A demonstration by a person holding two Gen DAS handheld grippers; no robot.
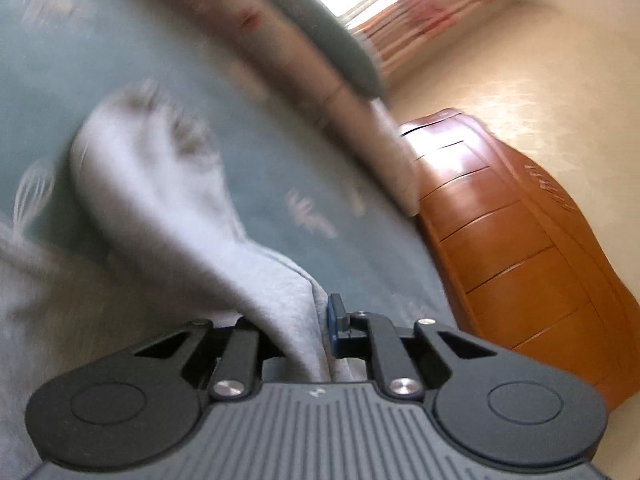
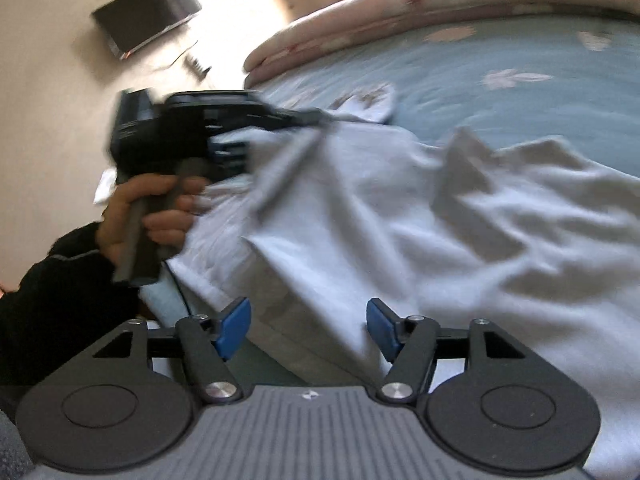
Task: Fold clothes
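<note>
A light grey garment (image 1: 160,184) lies rumpled on a blue-green bedsheet (image 1: 280,140) printed with pale flowers. My left gripper (image 1: 316,320) is shut on a fold of this garment, which runs up from between the pads and hangs slightly lifted. The right wrist view shows the same garment (image 2: 440,220) spread wide across the bed (image 2: 480,60). There the left gripper (image 2: 316,118) pinches a raised edge of cloth, held by a hand (image 2: 148,208) in a black sleeve. My right gripper (image 2: 308,324) is open just above the cloth's near edge, its blue pads (image 2: 236,324) well apart and gripping nothing.
A rolled pink quilt (image 1: 320,80) and a grey pillow (image 1: 332,32) lie along the bed's far side. A wooden chest of drawers (image 1: 520,260) stands beside the bed. A dark flat box (image 2: 148,12) sits on the pale floor. Both views are motion-blurred.
</note>
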